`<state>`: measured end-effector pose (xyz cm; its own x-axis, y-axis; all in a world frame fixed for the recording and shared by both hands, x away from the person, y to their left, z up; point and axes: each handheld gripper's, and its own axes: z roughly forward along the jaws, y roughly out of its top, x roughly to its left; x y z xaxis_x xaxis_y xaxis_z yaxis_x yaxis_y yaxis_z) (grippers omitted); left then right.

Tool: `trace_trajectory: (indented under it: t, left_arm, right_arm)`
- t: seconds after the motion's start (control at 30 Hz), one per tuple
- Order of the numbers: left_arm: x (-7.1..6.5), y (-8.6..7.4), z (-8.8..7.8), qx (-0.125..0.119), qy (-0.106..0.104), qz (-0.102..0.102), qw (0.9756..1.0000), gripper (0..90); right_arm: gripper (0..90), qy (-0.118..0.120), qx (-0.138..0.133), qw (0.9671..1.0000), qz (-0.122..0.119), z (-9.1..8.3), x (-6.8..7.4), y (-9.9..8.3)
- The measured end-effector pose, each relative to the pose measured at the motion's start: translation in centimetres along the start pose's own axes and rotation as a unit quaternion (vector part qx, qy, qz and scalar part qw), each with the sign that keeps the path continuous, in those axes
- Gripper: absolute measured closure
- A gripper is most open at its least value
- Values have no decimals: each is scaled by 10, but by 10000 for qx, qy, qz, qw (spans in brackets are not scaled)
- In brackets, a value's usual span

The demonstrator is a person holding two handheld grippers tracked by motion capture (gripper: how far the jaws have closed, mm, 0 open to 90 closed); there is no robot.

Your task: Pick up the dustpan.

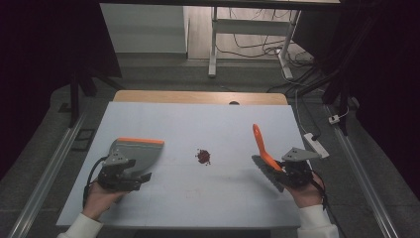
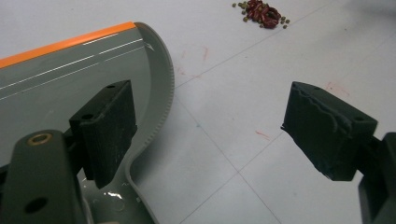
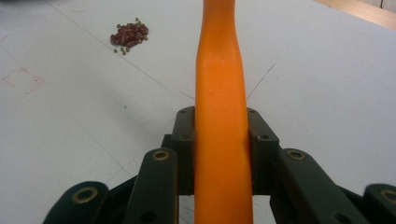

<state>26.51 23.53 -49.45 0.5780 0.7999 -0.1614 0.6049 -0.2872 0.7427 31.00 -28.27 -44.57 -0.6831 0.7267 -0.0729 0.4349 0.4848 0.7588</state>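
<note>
White bench (image 1: 198, 198) with faint red marks, dark room, cables on the floor at 12 o'clock – right gripper (image 1: 289, 171) clamps the orange brush (image 1: 261, 146) at 3, left gripper (image 1: 130, 174) gapes wide over the grey dustpan (image 1: 141, 151) at 9, bean pile (image 1: 203, 156) dead centre

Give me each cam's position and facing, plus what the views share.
High view: above the person's side, looking forward and down at the table; both hands, left gripper, right gripper.
Left gripper view: along open jaws, dustpan at left.
Right gripper view: along jaws shut on the brush handle.
Shared: bean pile.
</note>
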Motion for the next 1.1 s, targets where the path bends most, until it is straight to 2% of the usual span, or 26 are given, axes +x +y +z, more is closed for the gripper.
trace_trajectory:
  t: [0.37,0.53,0.7,0.83,0.97,1.1]
  left_arm:
    - [1,0,0,38,-13,-46,10000,176]
    - [-2,3,-1,59,-75,50,9999,177]
    - [-4,4,-1,111,-85,60,9999,178]
    - [-9,11,-5,88,0,65,9999,178]
    - [-15,21,-6,24,-21,-13,10000,182]
    - [-24,33,-6,49,18,57,10000,183]
  right_arm:
    - [701,-43,-56,10000,61,-1,-2,0]
    - [701,-61,-54,9999,75,-2,-1,0]
    - [701,-70,-44,9999,89,-1,-2,-1]
    - [701,-8,-88,9998,177,-1,-4,-1]
    - [701,28,-101,9999,92,-4,-4,1]
    - [701,44,-200,9997,115,-8,-4,3]
